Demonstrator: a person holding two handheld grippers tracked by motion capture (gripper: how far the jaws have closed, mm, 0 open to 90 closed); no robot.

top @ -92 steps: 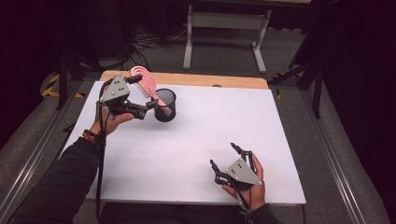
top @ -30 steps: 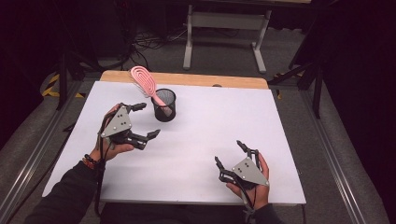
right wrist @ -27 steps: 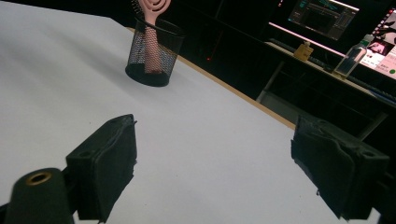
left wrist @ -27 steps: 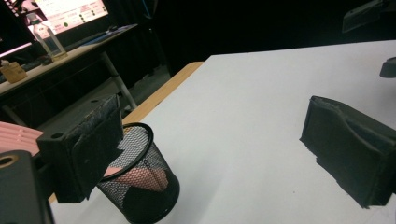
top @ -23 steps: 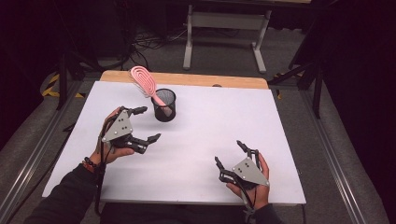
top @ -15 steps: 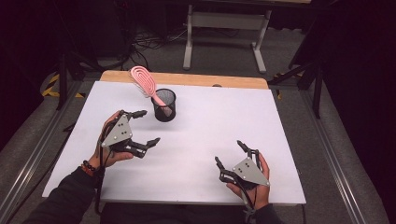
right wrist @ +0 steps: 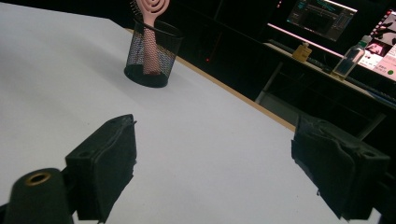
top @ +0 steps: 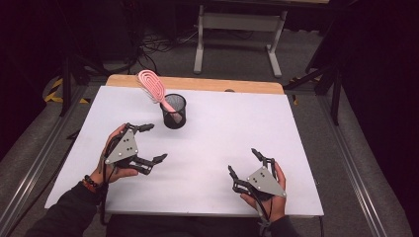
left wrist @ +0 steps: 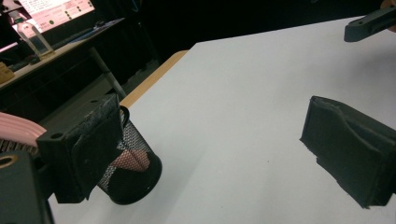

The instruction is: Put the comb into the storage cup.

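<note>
Pink hairbrush [top: 154, 89]: handle down in black mesh cup [top: 174, 111], far-left of white table [top: 276, 128] | left gripper [top: 149, 144]: jaws wide, empty | right gripper [top: 244, 161]: wide, empty | stowing looks done; nothing evidently left.

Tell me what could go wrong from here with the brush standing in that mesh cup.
The pink hairbrush stands handle-down in the black mesh cup, its head leaning well out over the rim toward the table's far left, so a nudge might tip cup and brush together. The cup looks light and sits near the white table's far edge. Both the left gripper and right gripper are open and empty, so neither steadies it.
</note>
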